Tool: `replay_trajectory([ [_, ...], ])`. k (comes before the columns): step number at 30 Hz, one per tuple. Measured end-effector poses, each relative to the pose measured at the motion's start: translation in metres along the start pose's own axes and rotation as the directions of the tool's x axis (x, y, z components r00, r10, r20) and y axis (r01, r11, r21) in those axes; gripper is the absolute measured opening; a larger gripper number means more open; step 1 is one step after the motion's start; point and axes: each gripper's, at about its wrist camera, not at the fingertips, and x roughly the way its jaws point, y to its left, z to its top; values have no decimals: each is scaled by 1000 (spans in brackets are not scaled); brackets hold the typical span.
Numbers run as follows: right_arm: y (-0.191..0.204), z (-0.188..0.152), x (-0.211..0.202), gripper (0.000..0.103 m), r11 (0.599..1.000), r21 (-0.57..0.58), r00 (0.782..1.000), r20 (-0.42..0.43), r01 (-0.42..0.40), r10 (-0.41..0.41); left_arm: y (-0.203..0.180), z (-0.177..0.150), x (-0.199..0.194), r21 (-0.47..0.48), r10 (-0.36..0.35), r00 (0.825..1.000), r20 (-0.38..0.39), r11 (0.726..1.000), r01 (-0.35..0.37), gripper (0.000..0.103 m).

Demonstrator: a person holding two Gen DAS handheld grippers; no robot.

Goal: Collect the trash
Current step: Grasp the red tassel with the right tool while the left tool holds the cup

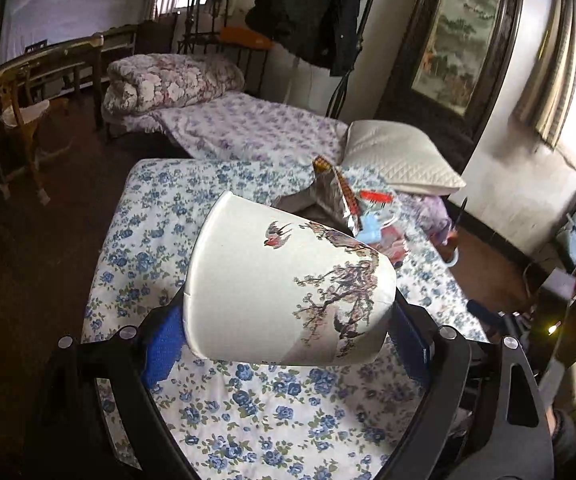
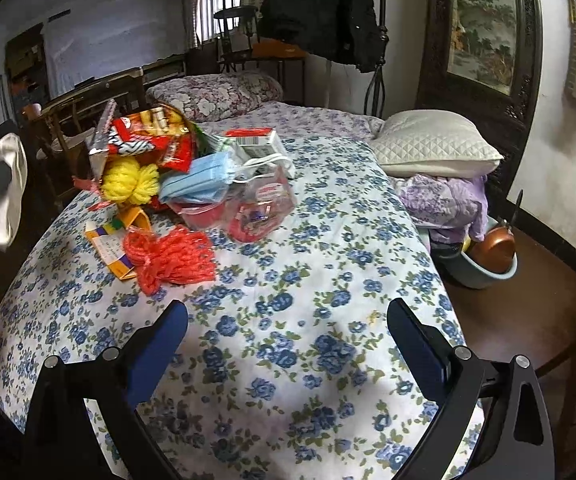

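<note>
Held sideways in the left gripper [image 1: 288, 328], jaws clamped on its white wall: a bin [image 1: 288, 280] painted with birds and blossom, raised above a blue-flowered bedspread [image 2: 288, 340]. Right gripper [image 2: 288, 340] empty, jaws wide, low over bare bedspread. Trash heaped well ahead of it, toward the far left of the bed: snack bag [image 2: 143, 136], yellow pompom [image 2: 129, 182], blue mask [image 2: 199, 180], clear tub [image 2: 261, 210], red net [image 2: 171, 258], small carton [image 2: 107, 246]. Likely step: bin fetched, first pick not yet begun. Next move probably calls for reaching the right gripper forward to the red net, nearest, and turning the bin mouth toward it. Bin mouth facing away, inside unseen. In the left view, heap mostly blocked by the bin. Pieces under the snack bag hard to tell apart.
</note>
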Motion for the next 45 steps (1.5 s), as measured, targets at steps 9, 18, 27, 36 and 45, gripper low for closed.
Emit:
replay_trajectory([
  [9,23,13,10,97,998,-12,998,12,-65,66,5,2,-4,-7,-17,1000,7,1000,17,86],
  [18,62,30,43,84,985,-113,990,-59,-133,127,26,6,-8,-81,3,1000,23,997,-1,86],
  [27,72,35,54,37,976,-129,981,-97,-177,166,22,4,1,-44,21,1000,3,999,-21,86],
  [36,42,27,-4,33,972,-59,973,-47,-229,227,17,2,2,-33,17,1000,-2,999,-17,86],
  [45,-30,7,-67,34,986,36,987,36,-160,159,-14,-3,-8,17,-73,997,14,997,72,86],
])
